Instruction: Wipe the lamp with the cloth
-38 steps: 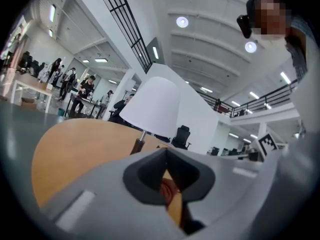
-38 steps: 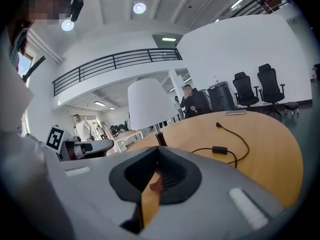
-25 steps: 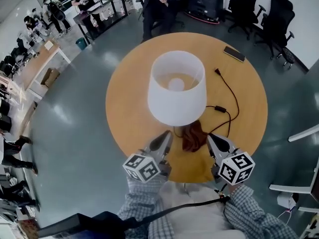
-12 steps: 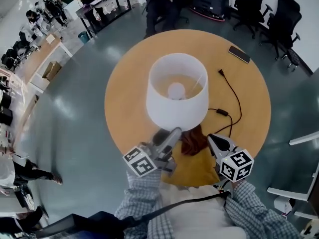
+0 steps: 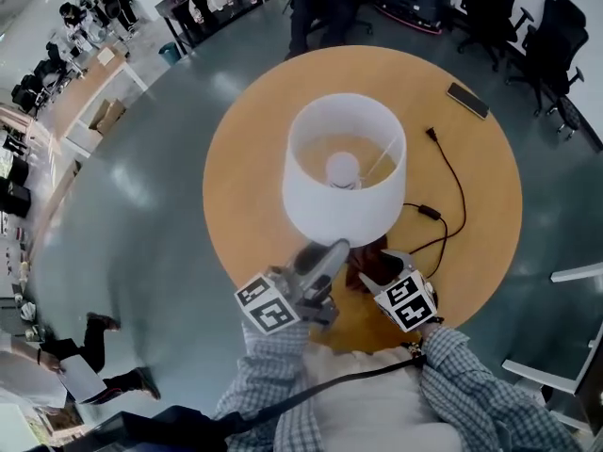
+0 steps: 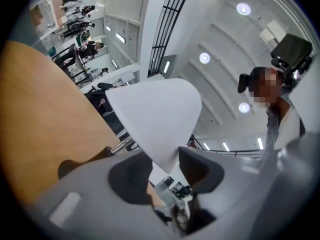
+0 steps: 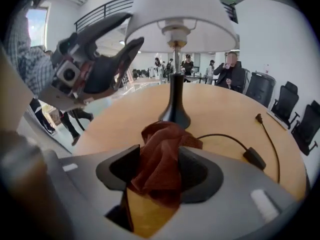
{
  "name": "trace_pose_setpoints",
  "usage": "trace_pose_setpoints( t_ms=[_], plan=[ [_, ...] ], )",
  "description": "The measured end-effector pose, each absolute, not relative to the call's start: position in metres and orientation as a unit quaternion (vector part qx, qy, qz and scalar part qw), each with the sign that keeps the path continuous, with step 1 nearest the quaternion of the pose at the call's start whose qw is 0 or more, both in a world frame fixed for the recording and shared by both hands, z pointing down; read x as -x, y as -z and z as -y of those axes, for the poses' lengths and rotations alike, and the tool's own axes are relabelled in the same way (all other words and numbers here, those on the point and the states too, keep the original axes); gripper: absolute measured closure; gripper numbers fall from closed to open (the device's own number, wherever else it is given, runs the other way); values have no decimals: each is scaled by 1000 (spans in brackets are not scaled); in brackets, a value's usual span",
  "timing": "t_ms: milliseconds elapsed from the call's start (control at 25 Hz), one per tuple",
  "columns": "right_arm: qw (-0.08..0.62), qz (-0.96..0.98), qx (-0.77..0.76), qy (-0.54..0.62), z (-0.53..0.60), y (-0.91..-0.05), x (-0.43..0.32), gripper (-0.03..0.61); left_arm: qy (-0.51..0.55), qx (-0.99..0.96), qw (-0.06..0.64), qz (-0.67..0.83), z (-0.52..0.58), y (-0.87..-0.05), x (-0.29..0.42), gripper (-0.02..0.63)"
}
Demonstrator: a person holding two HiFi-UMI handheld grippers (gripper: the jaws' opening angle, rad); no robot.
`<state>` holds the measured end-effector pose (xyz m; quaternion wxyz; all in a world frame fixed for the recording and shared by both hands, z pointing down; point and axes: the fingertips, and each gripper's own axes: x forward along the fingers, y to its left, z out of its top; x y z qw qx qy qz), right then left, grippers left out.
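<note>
Lamp (image 5: 341,217) stands mid-table (image 5: 247,149). Rust-brown cloth (image 7: 162,146) lies bunched on table just beside lamp base, on near side. Right gripper (image 7: 161,170) tilted down over cloth: jaws just been opening, now spread wide, cloth between them, not pinched. Left gripper (image 6: 165,165) left of cloth, angled up at shade (image 6: 155,119): jaws just been closing, now partly apart, shade's lower rim between them, no clear clamp. Cord (image 5: 429,212) right of lamp base.
</note>
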<state>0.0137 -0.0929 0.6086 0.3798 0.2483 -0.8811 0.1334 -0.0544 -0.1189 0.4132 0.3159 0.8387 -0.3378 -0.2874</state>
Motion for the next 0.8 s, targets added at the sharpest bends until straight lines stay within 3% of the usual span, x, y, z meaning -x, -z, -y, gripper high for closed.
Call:
trace_pose_setpoints(
  t_ms=[200,360,480,680,800],
  plan=[
    [433,873,-207,-92,85,-631,-4,355,285,-837,317,344,118,-412,55,447],
    [390,881,-209,-170,90,-636,-14,464,284,-837,316,345,118,-412,56,445],
    [307,885,-226,-267,98,-618,-25,491,283,-837,316,346,118,-414,56,445],
    [94,854,-250,-446,113,-565,-49,492,285,-837,316,344,118,-415,57,446],
    [-3,835,-265,-482,119,-534,-74,492,285,-837,316,344,117,-416,57,446]
  ],
)
